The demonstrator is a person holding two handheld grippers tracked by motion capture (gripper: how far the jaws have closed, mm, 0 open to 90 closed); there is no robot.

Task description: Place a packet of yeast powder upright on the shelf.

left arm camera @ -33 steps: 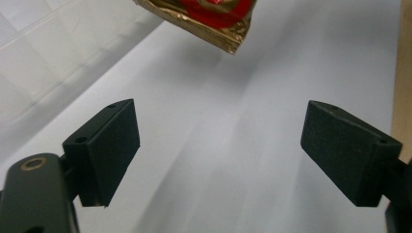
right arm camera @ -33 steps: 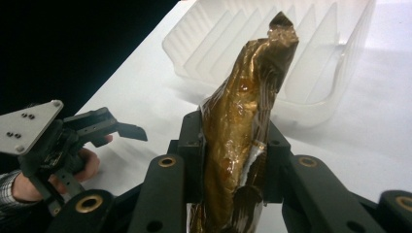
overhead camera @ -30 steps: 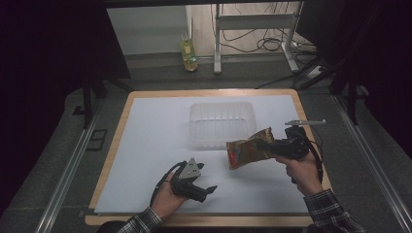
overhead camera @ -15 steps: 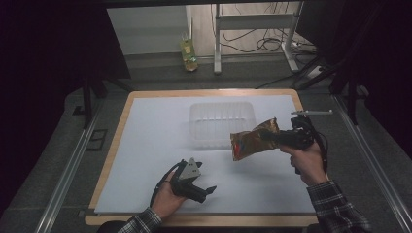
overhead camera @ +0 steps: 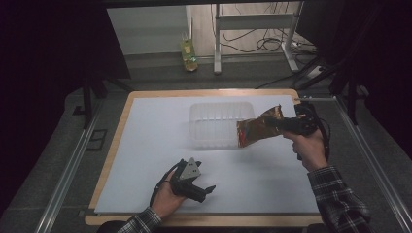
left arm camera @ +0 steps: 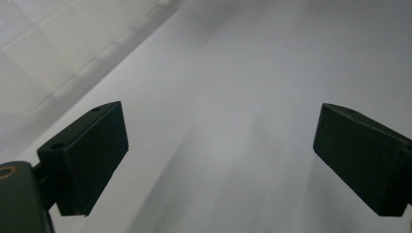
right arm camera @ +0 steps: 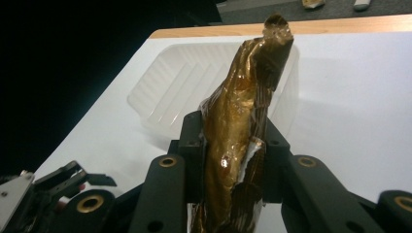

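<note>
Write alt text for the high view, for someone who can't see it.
The right hand-held gripper holds a crinkled gold-brown wrapper in the air at the right edge of a clear plastic tray on a white table. The left hand-held gripper rests near the front edge, jaws open.

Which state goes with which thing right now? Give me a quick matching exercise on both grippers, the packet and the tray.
Things:
1. left gripper
2. right gripper
3. golden snack packet
4. clear plastic tray

States:
A. clamped between jaws, held above the table
B. empty, lying on the white sheet
C. jaws wide apart, nothing between them
D. jaws shut on something

Pairs: 1-C, 2-D, 3-A, 4-B
</note>
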